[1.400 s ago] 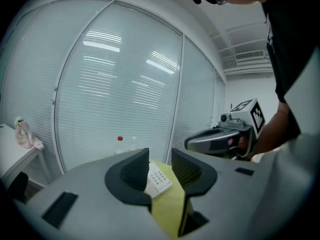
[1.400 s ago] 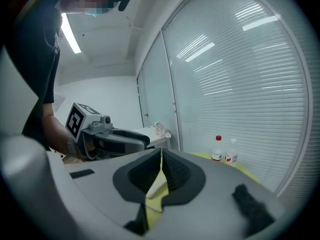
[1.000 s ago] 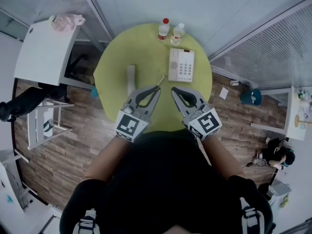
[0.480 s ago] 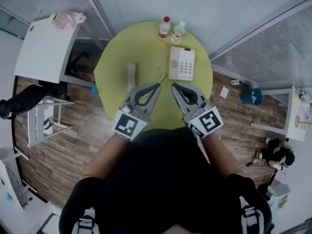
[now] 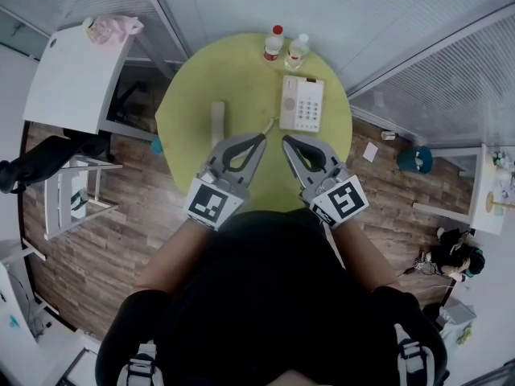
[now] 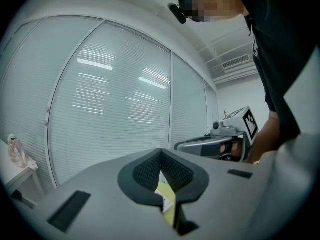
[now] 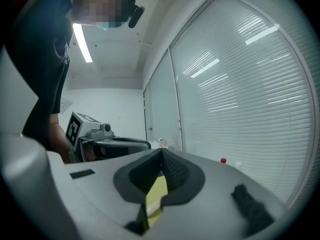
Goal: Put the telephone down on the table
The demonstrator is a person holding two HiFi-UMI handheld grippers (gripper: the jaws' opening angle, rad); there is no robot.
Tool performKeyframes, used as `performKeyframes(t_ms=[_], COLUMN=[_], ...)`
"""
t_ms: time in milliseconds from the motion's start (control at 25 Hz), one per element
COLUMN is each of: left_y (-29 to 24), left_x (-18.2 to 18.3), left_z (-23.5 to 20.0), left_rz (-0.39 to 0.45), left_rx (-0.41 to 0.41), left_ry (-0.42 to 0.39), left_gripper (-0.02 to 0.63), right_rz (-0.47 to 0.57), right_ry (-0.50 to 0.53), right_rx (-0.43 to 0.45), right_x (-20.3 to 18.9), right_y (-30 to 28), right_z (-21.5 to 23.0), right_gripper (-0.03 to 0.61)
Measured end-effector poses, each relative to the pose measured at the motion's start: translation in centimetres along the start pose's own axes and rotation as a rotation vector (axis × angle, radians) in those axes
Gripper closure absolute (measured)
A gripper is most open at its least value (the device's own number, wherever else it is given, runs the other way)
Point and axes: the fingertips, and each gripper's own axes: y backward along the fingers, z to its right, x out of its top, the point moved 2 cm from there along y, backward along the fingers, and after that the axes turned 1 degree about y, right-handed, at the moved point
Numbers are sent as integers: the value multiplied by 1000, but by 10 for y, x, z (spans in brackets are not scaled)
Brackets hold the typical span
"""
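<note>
Counts first: one telephone (image 5: 301, 103), one handset (image 5: 216, 125), two bottles and two grippers, all gathered at one round counter (image 5: 189, 95) with a smooth yellow-green top. The telephone is a white, boxy rectangle with a grid of keys, sitting flat on the counter's far right part. Its handset, a slim pale bar, lies flat on the counter off to the left, apart from the telephone. A thin cord (image 5: 269, 126) shows by the telephone's near-left corner. Just beyond the telephone, at the far rim, two small clear bottles stand upright right beside each other: a red-capped bottle (image 5: 273, 43) and a pale-capped bottle (image 5: 297, 51). What is in them I can't make out from up here. Now the tools: the left gripper (image 5: 261, 138) and the right gripper (image 5: 286, 140) are held side by side at the counter's near part. They are grey and wedge-shaped with dark ribbed pads, and each carries a black-and-white marker cube. Both have their jaws pressed together at the tips, pinching nothing.
</note>
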Motion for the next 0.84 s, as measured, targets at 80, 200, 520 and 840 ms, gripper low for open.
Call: performKeyframes(t_ms=[80, 200, 520, 840], left_y=[0, 0, 1, 3], left_x=[0, 2, 1, -2], left_z=[0, 1, 6, 0], left_rz=[-2, 2, -6, -7], left_rx=[2, 1, 0, 15], left_ry=[3, -10, -9, -4], left_gripper=[601, 601, 601, 601], right_rz=[6, 28, -4, -8], right_ry=[-3, -20, -4, 2], right_rx=[-3, -6, -7, -6], right_x=[1, 6, -1, -5], right_y=[0, -2, 3, 0], right_z=[0, -1, 0, -3], right_gripper=[561, 561, 561, 561])
